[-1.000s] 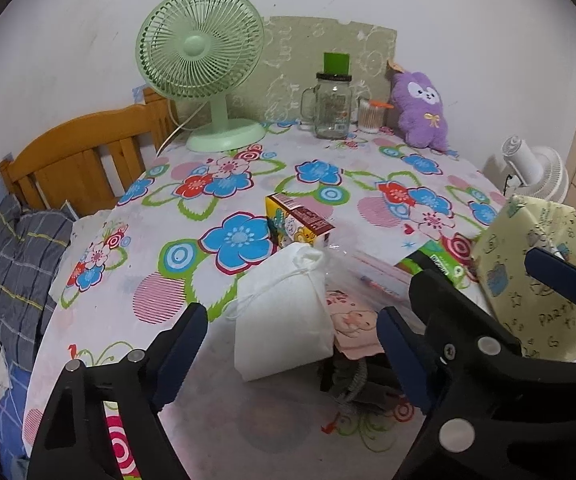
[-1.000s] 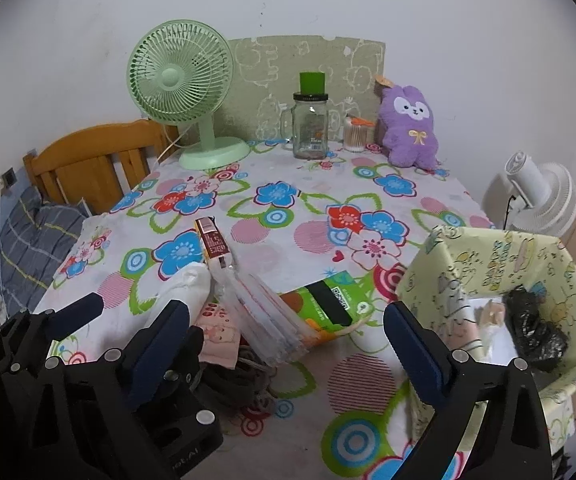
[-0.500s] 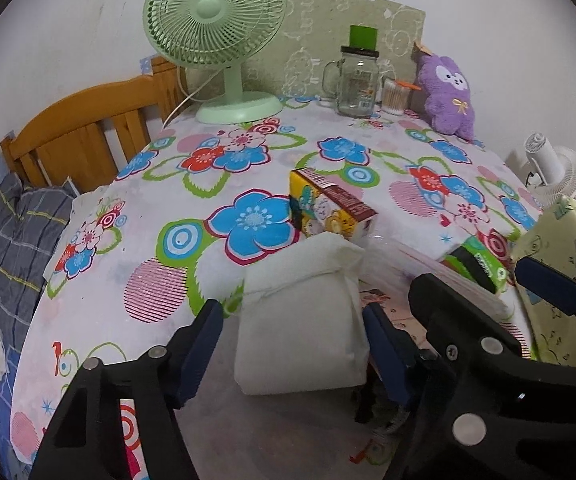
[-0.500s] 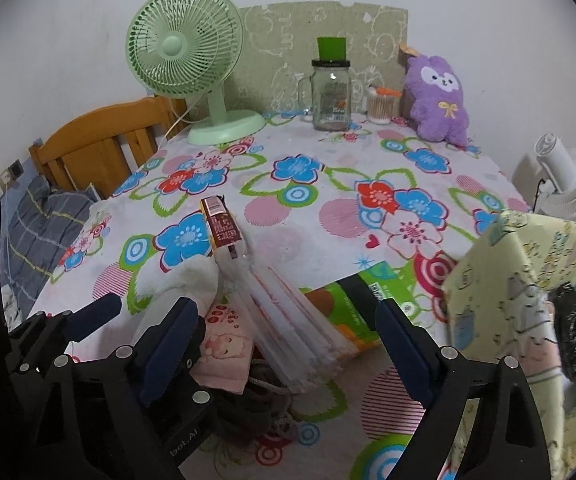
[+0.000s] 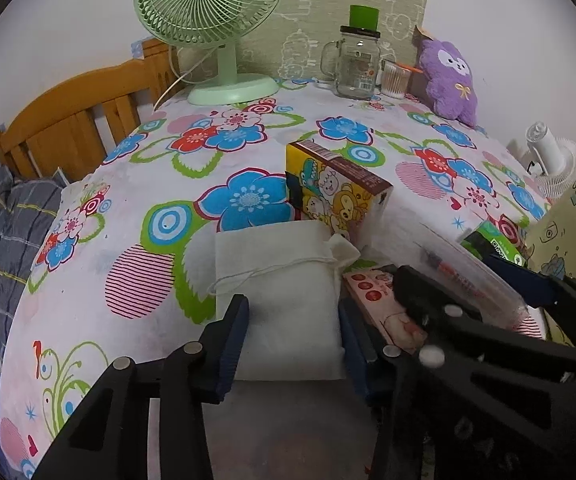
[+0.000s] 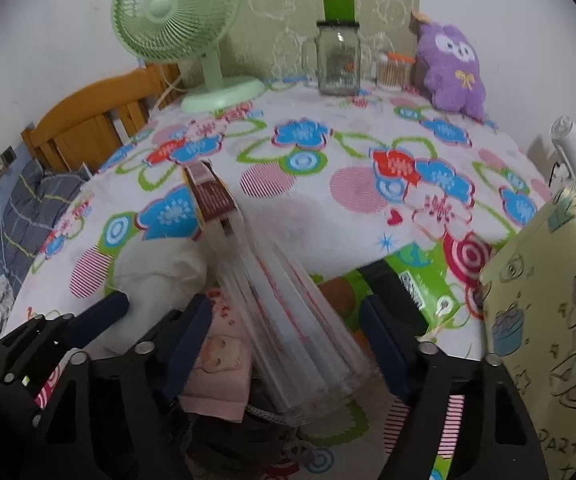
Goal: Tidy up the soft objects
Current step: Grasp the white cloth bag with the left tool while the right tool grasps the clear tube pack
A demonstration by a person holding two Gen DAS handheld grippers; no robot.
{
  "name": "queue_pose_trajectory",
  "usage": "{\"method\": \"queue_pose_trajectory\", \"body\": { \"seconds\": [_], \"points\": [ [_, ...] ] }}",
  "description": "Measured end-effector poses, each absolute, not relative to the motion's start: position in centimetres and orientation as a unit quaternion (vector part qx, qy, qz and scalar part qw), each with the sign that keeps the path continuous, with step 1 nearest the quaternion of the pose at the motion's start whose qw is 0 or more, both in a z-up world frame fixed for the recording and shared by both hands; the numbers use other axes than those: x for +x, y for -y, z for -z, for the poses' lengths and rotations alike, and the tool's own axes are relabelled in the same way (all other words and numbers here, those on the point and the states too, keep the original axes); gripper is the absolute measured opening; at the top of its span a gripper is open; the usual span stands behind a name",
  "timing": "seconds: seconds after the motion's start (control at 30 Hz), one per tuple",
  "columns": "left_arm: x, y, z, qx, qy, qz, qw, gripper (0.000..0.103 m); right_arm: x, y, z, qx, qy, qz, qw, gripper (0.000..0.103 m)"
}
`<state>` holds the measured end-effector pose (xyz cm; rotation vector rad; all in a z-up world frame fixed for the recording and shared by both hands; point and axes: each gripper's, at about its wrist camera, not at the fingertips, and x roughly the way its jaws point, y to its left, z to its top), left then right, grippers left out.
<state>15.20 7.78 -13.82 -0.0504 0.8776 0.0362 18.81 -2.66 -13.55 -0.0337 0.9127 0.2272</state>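
Note:
A white cloth pouch [image 5: 284,296] with a drawstring lies on the flowered tablecloth [image 5: 128,216]. My left gripper [image 5: 292,340] is open, its fingers on either side of the pouch's near end. My right gripper [image 6: 284,344] is open over a clear plastic pack [image 6: 288,320] and a pink cloth [image 6: 216,364]. The pouch also shows in the right wrist view [image 6: 160,268]. A purple plush toy [image 5: 450,76] sits at the far right. A yellow fabric bin [image 6: 548,320] stands at the right edge.
A cartoon-printed box [image 5: 328,188] stands behind the pouch. A green packet [image 6: 420,280] lies near the bin. A green fan [image 5: 212,20], a glass jar [image 5: 358,64] and a swab cup [image 5: 394,78] stand at the back. A wooden chair [image 5: 76,120] is at left.
Both grippers moved forward and down. The left gripper's fingers narrowed and now straddle the white pouch. The right gripper came over the clear pack.

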Motion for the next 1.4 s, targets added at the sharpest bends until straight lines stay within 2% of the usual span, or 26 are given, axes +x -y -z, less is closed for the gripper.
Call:
{"method": "queue_pose_trajectory", "body": {
  "seconds": [0.2, 0.37, 0.5, 0.73, 1.4],
  "points": [
    [15.2, -7.5, 13.7, -0.02, -0.423, -0.016, 0.906, 0.037, 18.7, 2.7, 13.6, -0.02, -0.437, -0.103, 0.893, 0.05],
    [15.0, -6.9, 13.6, -0.008, -0.418, -0.018, 0.908, 0.026, 18.4, 2.8, 13.4, -0.025, -0.433, -0.104, 0.895, 0.037],
    [14.6, -6.6, 13.3, -0.004, -0.412, -0.024, 0.911, 0.021, 18.0, 2.8, 13.1, -0.027, -0.428, -0.108, 0.897, 0.031],
    [14.0, -6.2, 12.2, -0.014, -0.401, -0.021, 0.916, 0.018, 17.3, 2.9, 12.1, -0.017, -0.417, -0.122, 0.901, 0.029],
    [11.2, -5.0, 7.9, -0.008, -0.35, -0.021, 0.936, 0.017, 14.4, 4.1, 7.4, -0.015, -0.368, -0.126, 0.921, 0.029]
  ]
}}
